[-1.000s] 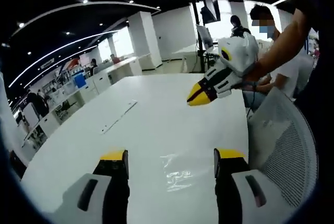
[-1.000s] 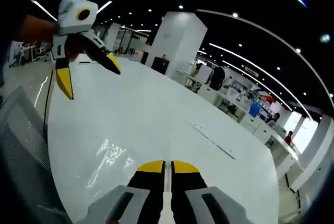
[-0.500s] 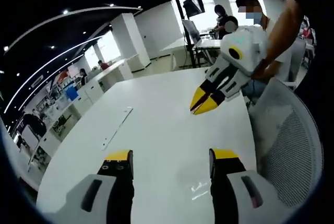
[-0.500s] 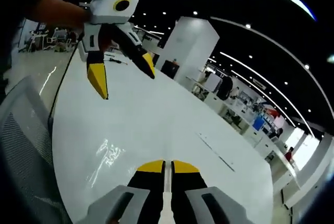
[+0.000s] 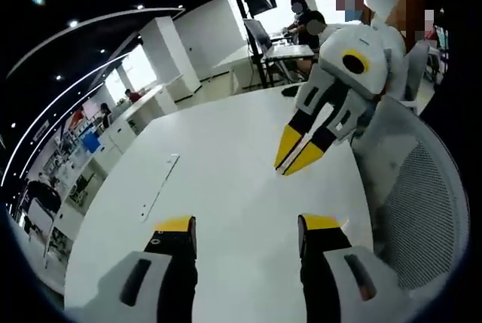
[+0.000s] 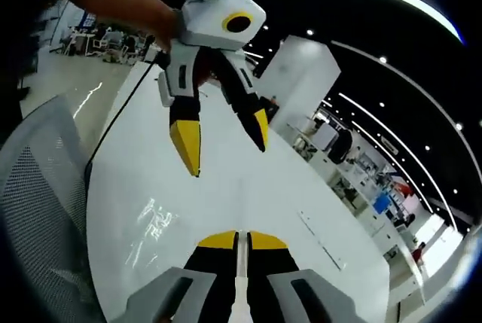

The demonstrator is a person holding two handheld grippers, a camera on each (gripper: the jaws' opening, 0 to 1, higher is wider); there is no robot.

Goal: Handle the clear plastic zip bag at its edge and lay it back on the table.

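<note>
Here, a white tabletop (image 5: pixel 218 165) was seen in an open office with ceiling strip lights.
The left gripper (image 5: pixel 239 227) was held wide open over it, empty; the right gripper (image 6: pixel 237 237) was closed, gripping nothing. The clear plastic zip bag (image 6: pixel 154 225) was laid flat near the tabletop's edge beside a mesh chair (image 6: pixel 38 210).

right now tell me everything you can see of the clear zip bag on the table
The clear zip bag lies flat on the white table, near the edge by the mesh chair. It looks like thin, wrinkled, transparent plastic, visible mainly as glints of light. It seems empty. Neither pair of tongs touches it: the left tongs hang open above the table beyond it, and the right tongs are shut beside it. Its zip edge cannot be made out.
</note>
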